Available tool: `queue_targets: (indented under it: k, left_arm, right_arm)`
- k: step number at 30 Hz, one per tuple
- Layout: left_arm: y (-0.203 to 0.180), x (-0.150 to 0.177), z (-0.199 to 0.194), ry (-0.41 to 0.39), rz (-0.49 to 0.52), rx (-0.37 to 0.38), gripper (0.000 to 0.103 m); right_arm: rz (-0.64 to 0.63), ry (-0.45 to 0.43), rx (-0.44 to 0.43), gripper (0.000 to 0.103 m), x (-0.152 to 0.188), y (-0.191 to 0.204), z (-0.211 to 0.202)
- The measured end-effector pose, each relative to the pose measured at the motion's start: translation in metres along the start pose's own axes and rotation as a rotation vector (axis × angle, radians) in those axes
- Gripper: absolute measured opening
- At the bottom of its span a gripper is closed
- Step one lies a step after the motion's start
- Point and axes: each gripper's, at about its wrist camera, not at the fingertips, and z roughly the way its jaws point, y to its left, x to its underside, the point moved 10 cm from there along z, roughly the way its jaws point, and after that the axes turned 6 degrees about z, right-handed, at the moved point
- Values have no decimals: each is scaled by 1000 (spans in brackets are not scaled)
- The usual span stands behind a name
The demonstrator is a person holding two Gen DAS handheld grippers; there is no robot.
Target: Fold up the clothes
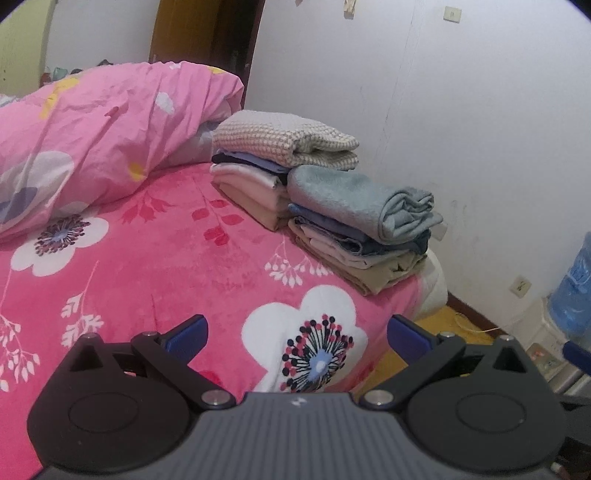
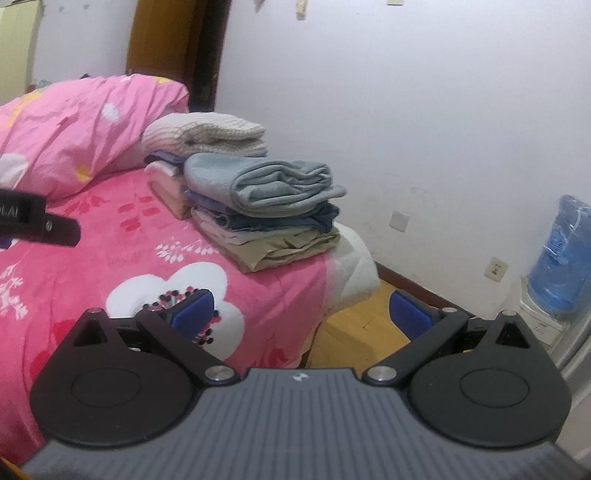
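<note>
above the bed (image 1: 166,266) my left gripper (image 1: 297,334) and right gripper (image 2: 301,312) hang spread, holding nothing. both folded stacks (image 1: 354,229) sit by the edge, so folding looks done.

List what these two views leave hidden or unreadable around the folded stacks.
- Far stack: its right part hidden behind the near stack, both views.
- Water bottle: cut by left-wrist frame edge.
- Wall notes: cut by top edge.
- Any unfolded clothes: outside both views.

We see our right claw (image 2: 299,314) spread wide, empty; two folded stacks (image 2: 273,218) on bed (image 2: 110,251) ahead, jug (image 2: 561,254) far right.
</note>
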Motion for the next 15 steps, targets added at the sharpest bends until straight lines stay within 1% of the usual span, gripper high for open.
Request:
queue_targets:
  k: [3,5,8,12,15]
  left_arm:
    - [-2,1,-3,-9,21,-34,103]
    - [-4,1,-4,-10,27,-44,103]
    - [-7,1,-9,-18,34,-42,103]
    - [-11,-1,-13,-45,61,-60,103]
    - [-14,-1,-14,-46,69,-57,103]
  right_arm:
    - [6,-10,-5,102,0,-4,-3]
    - [16,-8,-10,102,0,-5,-3]
    - [30,-3,-16,102,1,-7,-2]
    - [44,2,-22,102,2,-8,-1]
    - [60,5,-27,102,1,-8,0]
